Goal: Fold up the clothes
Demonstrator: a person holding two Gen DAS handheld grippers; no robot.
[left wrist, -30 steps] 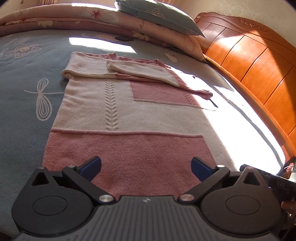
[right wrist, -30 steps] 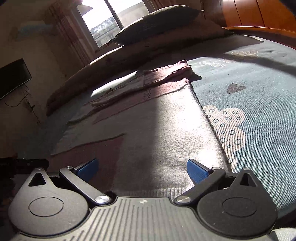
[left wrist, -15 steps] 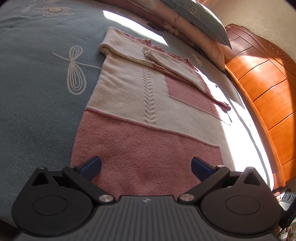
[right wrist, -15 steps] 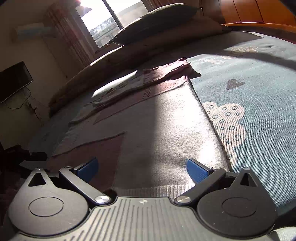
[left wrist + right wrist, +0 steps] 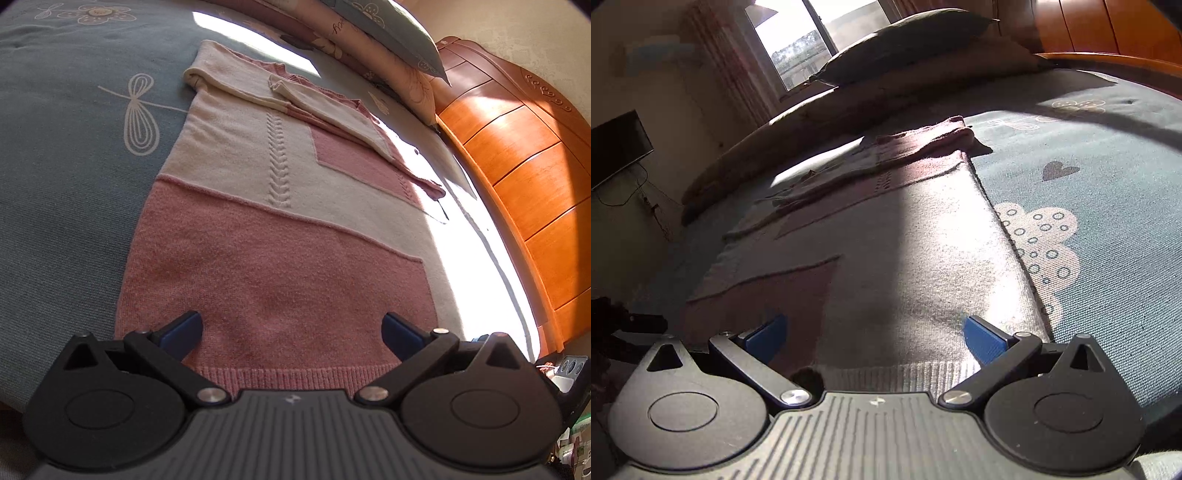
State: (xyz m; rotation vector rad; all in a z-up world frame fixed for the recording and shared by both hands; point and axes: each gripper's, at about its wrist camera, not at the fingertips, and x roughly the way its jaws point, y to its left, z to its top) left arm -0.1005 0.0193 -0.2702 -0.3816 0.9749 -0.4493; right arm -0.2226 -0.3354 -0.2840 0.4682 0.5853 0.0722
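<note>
Over the last second both tongs, left and right, had tipped down toward the ribbed hem of the pink-and-cream knitted sweater lying flat on the blue bed cover, sleeves folded across its top, wide open and empty, likely poised for a hem grasp.

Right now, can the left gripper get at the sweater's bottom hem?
Probably yes. The left gripper is open, its jaws spread over the pink ribbed hem of the sweater, and nothing lies between them.
</note>
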